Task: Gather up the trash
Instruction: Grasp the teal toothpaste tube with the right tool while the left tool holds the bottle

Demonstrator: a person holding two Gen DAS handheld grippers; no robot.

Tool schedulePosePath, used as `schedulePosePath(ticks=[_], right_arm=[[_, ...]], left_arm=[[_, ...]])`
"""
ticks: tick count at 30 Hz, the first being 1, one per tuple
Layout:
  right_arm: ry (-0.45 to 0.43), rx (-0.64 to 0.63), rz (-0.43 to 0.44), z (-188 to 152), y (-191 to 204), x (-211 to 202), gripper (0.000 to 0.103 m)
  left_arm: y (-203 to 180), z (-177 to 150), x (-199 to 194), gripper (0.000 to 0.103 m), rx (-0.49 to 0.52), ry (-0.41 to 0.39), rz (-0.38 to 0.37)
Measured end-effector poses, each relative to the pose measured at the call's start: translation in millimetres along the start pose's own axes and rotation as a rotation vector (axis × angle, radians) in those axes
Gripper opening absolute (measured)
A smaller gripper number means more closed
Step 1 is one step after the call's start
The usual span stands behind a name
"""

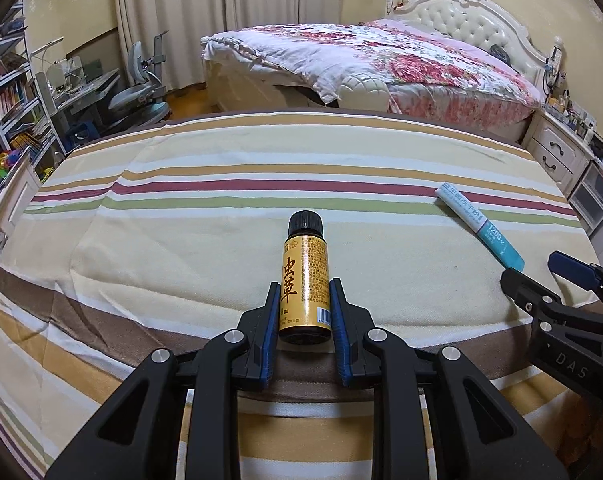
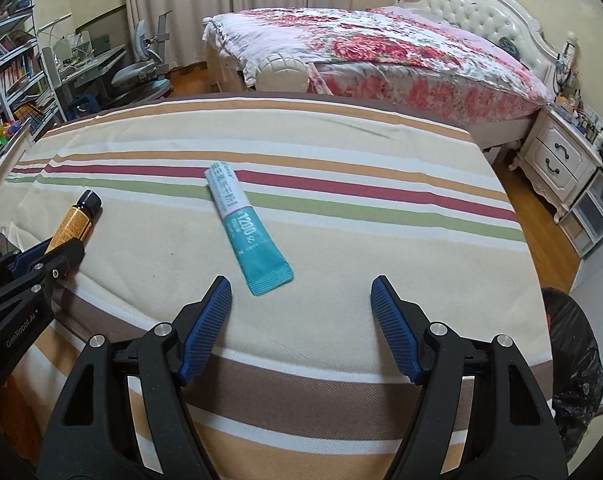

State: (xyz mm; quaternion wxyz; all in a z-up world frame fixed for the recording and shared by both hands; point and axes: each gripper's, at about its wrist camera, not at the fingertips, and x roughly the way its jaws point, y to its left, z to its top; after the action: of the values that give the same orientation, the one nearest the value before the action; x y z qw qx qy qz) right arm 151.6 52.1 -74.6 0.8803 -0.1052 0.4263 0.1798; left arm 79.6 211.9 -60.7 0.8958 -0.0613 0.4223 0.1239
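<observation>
A small amber bottle with a yellow label and a black cap lies on the striped cloth. My left gripper is shut on the bottle's lower half, a blue pad on each side. The bottle also shows in the right wrist view, with the left gripper around it. A white and teal sachet lies flat on the cloth, just ahead of my right gripper, which is open and empty. The sachet also shows in the left wrist view, beyond the right gripper.
The striped cloth covers a table. A bin lined with a black bag stands on the floor at the table's right. A floral bed lies beyond, a white nightstand at right, a desk, chair and shelves at left.
</observation>
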Motion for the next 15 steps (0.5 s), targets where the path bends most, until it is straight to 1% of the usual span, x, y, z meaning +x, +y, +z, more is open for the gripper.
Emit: schedulePosePath(ticks=[2,4,6,7,10,12,13,15], right_arm=[[0.0,-0.006,0.005,6.2,5.6,4.4,0.07],[-0.001,-0.012,0.008,13.0,10.1,8.7,0.068],[-0.006,-0.017,0.011,19.4,14.2,12.6,0.06],[-0.007,-0.018,0.011,21.3,15.6,14.1,0.058],[-0.012,-0.019,0.014,25.4,19.4,15.7,0.046],[-0.015,-0.021,0.015,25.2,21.6,15.4,0.032],[-0.017,-0.024,0.017,24.0,22.5,14.2,0.029],[-0.017,-0.026,0.017,22.9,23.5,13.1,0.02]], left_arm=[[1.8,-0.2,-0.1,0.025,-0.004,-0.001,-0.006],[1.8,0.1,0.0,0.025,-0.004,-0.003,-0.007],[1.3,-0.1,0.7,0.025,-0.001,-0.005,-0.008],[1.4,-0.3,0.8,0.025,0.0,-0.006,-0.007],[2.5,-1.2,0.1,0.025,-0.002,-0.006,-0.012],[2.6,-1.1,0.0,0.025,-0.004,-0.006,-0.013],[2.6,-1.1,-0.1,0.025,-0.005,-0.006,-0.014],[2.6,-0.8,-0.3,0.025,-0.005,-0.007,-0.014]])
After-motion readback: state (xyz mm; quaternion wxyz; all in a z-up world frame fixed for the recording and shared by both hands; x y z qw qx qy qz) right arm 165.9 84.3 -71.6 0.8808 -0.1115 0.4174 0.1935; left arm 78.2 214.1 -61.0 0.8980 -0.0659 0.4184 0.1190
